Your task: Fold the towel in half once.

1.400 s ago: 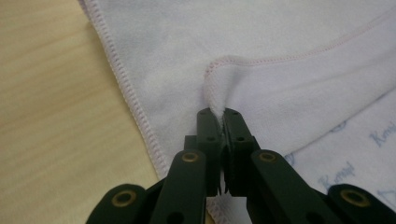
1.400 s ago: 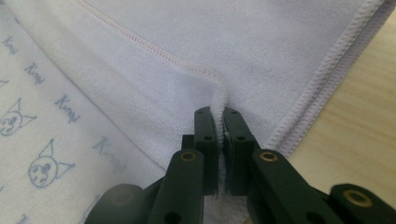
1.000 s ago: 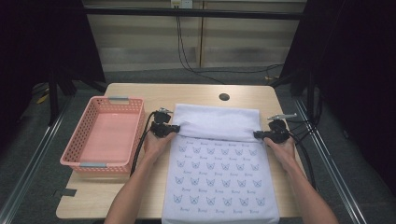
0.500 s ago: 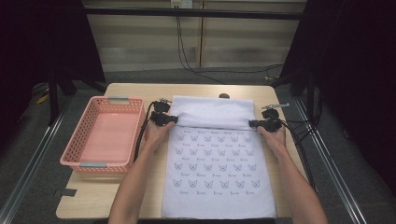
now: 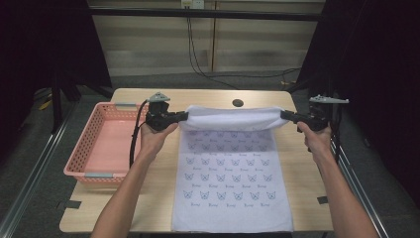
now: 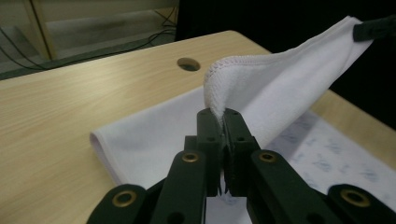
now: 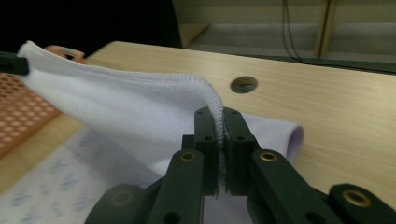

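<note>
Currently, towel (image 5: pixel 233 118) corners are pinched shut by left gripper (image 5: pixel 182 117) and right gripper (image 5: pixel 287 116) beside the basket (image 5: pixel 106 148); a thin hem grip could slip.

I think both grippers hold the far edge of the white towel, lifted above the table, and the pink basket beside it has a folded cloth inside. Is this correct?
Not quite. The pink basket holds nothing, as the high view shows. The rest is right: the left gripper and the right gripper each clamp a far corner of the white towel, lifted above the table.
</note>
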Tool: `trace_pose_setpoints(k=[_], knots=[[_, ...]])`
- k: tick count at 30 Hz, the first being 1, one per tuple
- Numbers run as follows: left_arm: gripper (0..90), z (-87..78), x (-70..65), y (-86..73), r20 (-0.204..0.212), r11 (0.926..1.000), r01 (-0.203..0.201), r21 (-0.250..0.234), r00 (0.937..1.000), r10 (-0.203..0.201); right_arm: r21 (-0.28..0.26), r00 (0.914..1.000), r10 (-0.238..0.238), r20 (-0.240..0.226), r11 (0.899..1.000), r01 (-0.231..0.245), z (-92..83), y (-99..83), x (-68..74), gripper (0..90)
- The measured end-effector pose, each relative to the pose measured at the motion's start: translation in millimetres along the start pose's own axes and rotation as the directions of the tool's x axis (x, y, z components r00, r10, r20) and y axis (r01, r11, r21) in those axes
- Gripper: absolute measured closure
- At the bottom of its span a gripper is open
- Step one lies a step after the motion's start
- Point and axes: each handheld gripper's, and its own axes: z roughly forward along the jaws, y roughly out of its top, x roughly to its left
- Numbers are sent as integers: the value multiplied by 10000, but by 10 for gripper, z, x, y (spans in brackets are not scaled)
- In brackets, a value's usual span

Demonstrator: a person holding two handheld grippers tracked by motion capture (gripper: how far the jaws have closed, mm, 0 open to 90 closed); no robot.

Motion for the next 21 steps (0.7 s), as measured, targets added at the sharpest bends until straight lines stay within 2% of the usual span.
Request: trace_pose_setpoints(k=[1, 2, 3, 6, 8, 11, 12, 15, 16, 19, 20, 21], knots=[[873, -82, -24, 6, 220, 9999, 41, -165, 9998, -37, -145, 9998, 39, -172, 9999, -41, -64, 4, 25, 864], [873, -155, -50, -3, 580, 9986, 343, -398, 9978, -320, -199, 9996, 110, -276, 9997, -116, -128, 4, 60, 864], [873, -230, -88, -11, 674, 9985, 301, -463, 9974, -270, -214, 9991, 42, -419, 9998, -51, -187, 3, 101, 864], [873, -436, -226, -30, 790, 9979, -103, -647, 9968, 154, -385, 9971, -241, -720, 9990, 214, -366, 0, 224, 864], [873, -531, -293, 0, 740, 9973, -408, -608, 9962, 452, -594, 9950, -355, -938, 9978, 300, -483, 17, 314, 864], [873, -712, -408, 94, 889, 9941, -545, -940, 9940, 629, -817, 9925, -672, -1020, 9949, 590, -655, 86, 461, 864], [873, -768, -450, 131, 887, 9928, -692, -979, 9930, 779, -835, 9911, -862, -1019, 9935, 778, -717, 116, 506, 864], [873, -920, -578, 177, 960, 9890, -1010, -1080, 9891, 1115, -1207, 9878, -1047, -1150, 9885, 907, -905, 177, 619, 864], [872, -956, -622, 153, 876, 9871, -1233, -1019, 9873, 1323, -1314, 9870, -1090, -1177, 9869, 934, -967, 176, 660, 864], [870, -984, -678, -67, 887, 9910, -1213, -570, 9880, 1261, -1264, 9798, -1444, -1386, 9838, 1271, -1090, 13, 788, 864], [869, -957, -691, -247, 789, 9928, -1164, -273, 9899, 1182, -1161, 9794, -1409, -1444, 9854, 1247, -1101, -61, 812, 864], [868, -938, -698, -351, 859, 9945, -1023, -220, 9909, 1038, -926, 9772, -1387, -1609, 9878, 1250, -1094, -237, 846, 864]])
